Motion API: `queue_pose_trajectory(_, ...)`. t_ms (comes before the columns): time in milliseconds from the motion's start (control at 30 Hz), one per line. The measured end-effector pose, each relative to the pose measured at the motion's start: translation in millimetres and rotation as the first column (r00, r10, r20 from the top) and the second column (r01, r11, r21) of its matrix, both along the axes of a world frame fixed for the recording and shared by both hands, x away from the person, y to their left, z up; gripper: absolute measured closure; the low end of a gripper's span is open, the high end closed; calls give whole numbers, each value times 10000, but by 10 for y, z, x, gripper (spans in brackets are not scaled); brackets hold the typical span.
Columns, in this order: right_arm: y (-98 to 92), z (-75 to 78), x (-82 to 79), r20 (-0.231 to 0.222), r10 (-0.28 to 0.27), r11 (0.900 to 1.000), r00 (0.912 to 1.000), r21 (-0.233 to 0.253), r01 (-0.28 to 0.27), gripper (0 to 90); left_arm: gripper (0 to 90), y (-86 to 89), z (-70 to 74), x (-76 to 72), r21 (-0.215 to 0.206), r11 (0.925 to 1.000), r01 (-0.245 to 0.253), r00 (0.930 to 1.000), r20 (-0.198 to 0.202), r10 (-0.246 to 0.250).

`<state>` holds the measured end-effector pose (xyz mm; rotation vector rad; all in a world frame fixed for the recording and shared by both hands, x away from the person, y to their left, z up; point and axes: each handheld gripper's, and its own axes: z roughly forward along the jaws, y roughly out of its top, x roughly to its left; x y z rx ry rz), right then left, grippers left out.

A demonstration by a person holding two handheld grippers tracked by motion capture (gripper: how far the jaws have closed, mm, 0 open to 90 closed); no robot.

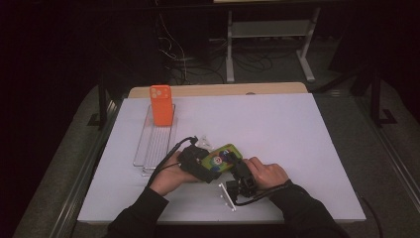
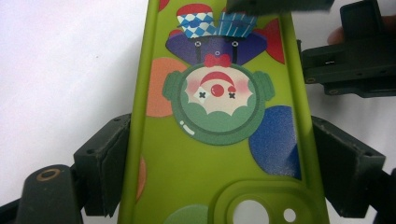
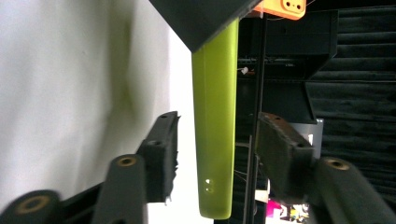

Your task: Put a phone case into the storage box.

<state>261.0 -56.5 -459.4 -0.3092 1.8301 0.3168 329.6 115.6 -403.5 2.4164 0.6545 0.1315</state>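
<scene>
Phone case (image 1: 221, 157): lying between left gripper (image 1: 198, 161) and right gripper (image 1: 237, 166).
Wire rack (image 1: 154, 141): sitting behind-left, another phone case (image 1: 161, 104) standing in it.

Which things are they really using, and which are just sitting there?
Being used:
- green phone case, the one with a clown picture
- left gripper, jaws on the case's two long edges
- right gripper, jaws either side of the case's edge, gaps visible

Just sitting there:
- orange phone case, standing in the wire rack
- white table
</scene>
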Motion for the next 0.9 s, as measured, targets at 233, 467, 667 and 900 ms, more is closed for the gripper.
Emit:
queue_pose_trajectory(233, 7, 1, -16, -113, 104, 9998, 9999, -140, -105, 654, 156, 7, 1, 4, 1, 10000, -28, 10000, 9, 28)
queue_pose_trajectory(467, 10, 4, -28, -117, 121, 9995, 9999, -277, -125, 748, 156, 10, 1, 12, -6, 10000, -33, 10000, -9, 33)
queue_pose_trajectory(667, 18, -1, -31, -107, 0, 9996, 9999, -273, -3, 758, 141, 17, 1, -3, -166, 9998, -120, 9996, 234, 124)
queue_pose_trajectory(900, -12, 25, 8, -114, -356, 9994, 9993, 5, 356, 758, 13, 28, -9, 11, -187, 9997, -157, 9995, 263, 162)
